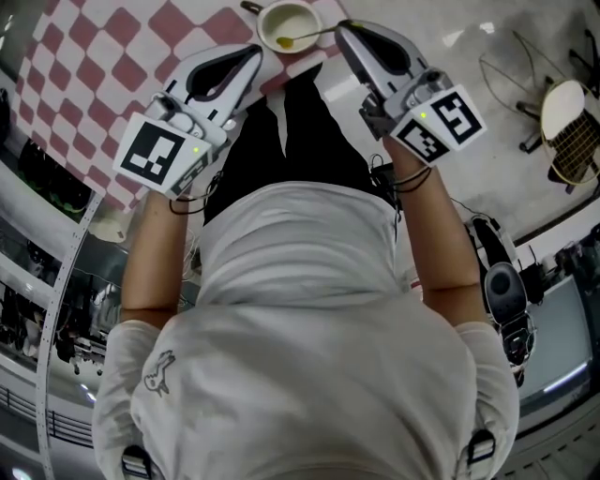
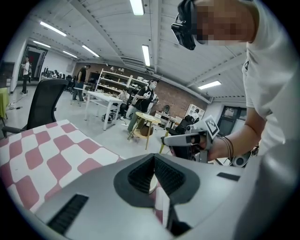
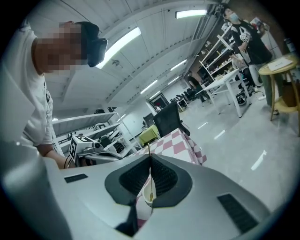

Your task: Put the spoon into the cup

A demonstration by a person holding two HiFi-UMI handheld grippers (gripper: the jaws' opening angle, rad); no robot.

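White T-shirt (image 1: 300, 309) of the person holding the rig fills the lower head view, closest to my camera. Bare forearms reach up from it on either side.

Table (image 1: 89, 70) next: pink-and-white checked cloth, upper left of the head view, running to the top edge.

Left tool (image 1: 255, 51): grey shell, marker cube at its rear, tips over the edge of the cloth just left of the cup. In the left gripper view its jaws stand together, the ribbed pads (image 2: 140, 174) meeting at the tips. Below the meeting point I see a sliver of the cup's pale rim (image 2: 151, 185).

Right tool (image 1: 343, 28): same build, cube at the wrist end, nose aimed in from the right. Jaws pressed onto the spoon's thin handle. In the right gripper view the handle (image 3: 149, 171) runs straight up between the pads.

Cup (image 1: 298, 19): small, cream, upright on the table at top centre, between the two tool tips.

Spoon (image 1: 311, 37): slim metal. Its bowl end lies inside the cup, low on the near side, and its handle slopes out over the rim to the right tool.
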